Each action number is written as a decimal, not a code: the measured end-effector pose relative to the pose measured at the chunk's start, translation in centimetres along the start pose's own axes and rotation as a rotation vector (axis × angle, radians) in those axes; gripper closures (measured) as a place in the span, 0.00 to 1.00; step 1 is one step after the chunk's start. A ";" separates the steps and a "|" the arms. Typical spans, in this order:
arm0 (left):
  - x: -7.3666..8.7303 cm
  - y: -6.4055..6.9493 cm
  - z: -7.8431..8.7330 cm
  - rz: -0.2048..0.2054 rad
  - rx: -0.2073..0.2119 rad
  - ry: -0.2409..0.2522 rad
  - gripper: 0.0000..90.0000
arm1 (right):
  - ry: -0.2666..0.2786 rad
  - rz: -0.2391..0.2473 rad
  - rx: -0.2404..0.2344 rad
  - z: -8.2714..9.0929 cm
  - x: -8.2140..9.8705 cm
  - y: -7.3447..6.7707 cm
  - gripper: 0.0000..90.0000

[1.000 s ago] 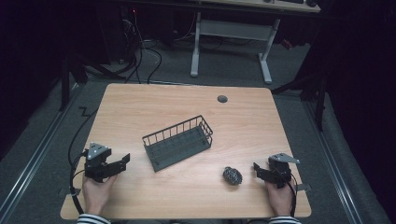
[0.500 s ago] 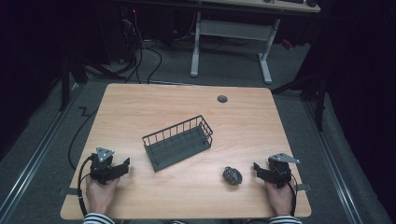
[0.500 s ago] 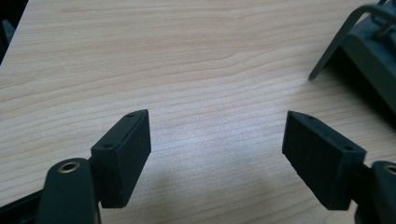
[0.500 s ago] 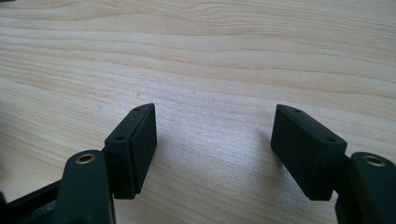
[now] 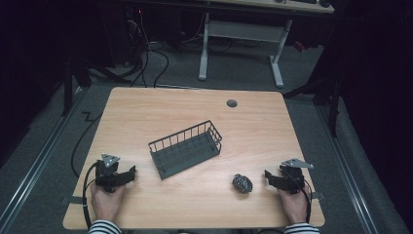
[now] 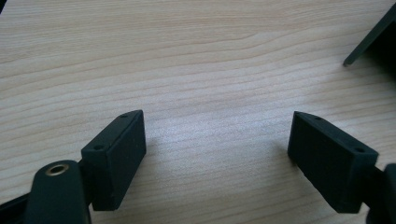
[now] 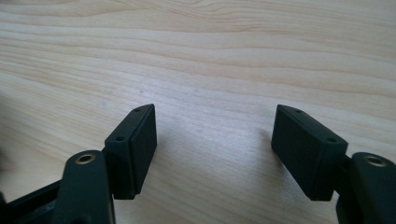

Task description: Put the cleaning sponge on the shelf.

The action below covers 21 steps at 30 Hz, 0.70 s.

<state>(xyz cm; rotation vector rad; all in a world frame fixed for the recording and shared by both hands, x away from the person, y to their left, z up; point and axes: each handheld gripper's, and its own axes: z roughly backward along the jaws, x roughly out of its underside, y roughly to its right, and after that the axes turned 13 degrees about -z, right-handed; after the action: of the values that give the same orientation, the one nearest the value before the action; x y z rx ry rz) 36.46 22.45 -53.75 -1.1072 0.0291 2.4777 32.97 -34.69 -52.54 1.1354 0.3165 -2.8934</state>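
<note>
Dark floor and tangled cables surround the pale wooden table (image 5: 146,112) I'm working at, with the white legs of another desk (image 5: 204,48) standing beyond its far edge. Near the middle of my table sits a dark wire basket (image 5: 185,148), a long shallow tray turned at an angle, its near-left end closer to me than its far-right end; I can see nothing inside it. Toward the near right, apart from the basket, a small ball of steel wool (image 5: 242,184) lies on the wood. Just to the right of that ball, near but not touching it, my right gripper (image 5: 271,175) rests low at the near right of the table, held in my right hand (image 5: 293,204), pointing left toward the ball. In the right gripper view its jaws stand wide apart with only bare wood grain between them, holding nothing. On the other side, my left gripper (image 5: 130,172) sits at the near left of the table in my left hand (image 5: 106,202), pointing right toward the near-left end of the basket and well short of it. In the left gripper view its jaws are likewise spread wide over bare wood, empty, and a dark corner of the basket (image 6: 373,37) shows at the upper right. A small round grommet hole (image 5: 232,103) marks the table's far side.
</note>
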 end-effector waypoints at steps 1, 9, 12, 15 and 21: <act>0.0 0.0 0.0 0.003 -0.003 0.000 0.22 | 0.000 0.000 0.000 0.0 0.0 0.0 0.35; 0.0 0.0 0.0 0.008 -0.004 0.000 0.22 | 0.056 0.008 -0.103 2.6 -0.2 -0.9 0.37; 0.0 0.0 0.0 0.008 -0.005 0.001 0.22 | 0.059 0.035 -0.147 3.5 -0.1 -1.8 0.37; 0.0 0.0 0.0 0.008 -0.004 0.000 0.22 | 0.081 0.061 -0.195 4.6 -0.2 -2.6 0.37; 0.0 0.0 0.0 0.009 -0.005 0.000 0.22 | 0.050 0.153 -0.229 5.5 0.1 -5.2 0.37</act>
<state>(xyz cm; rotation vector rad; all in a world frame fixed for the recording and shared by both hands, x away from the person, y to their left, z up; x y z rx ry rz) 36.47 22.47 -53.76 -1.1119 0.0282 2.4863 28.77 -30.63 -47.70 1.1395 0.5217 -2.6201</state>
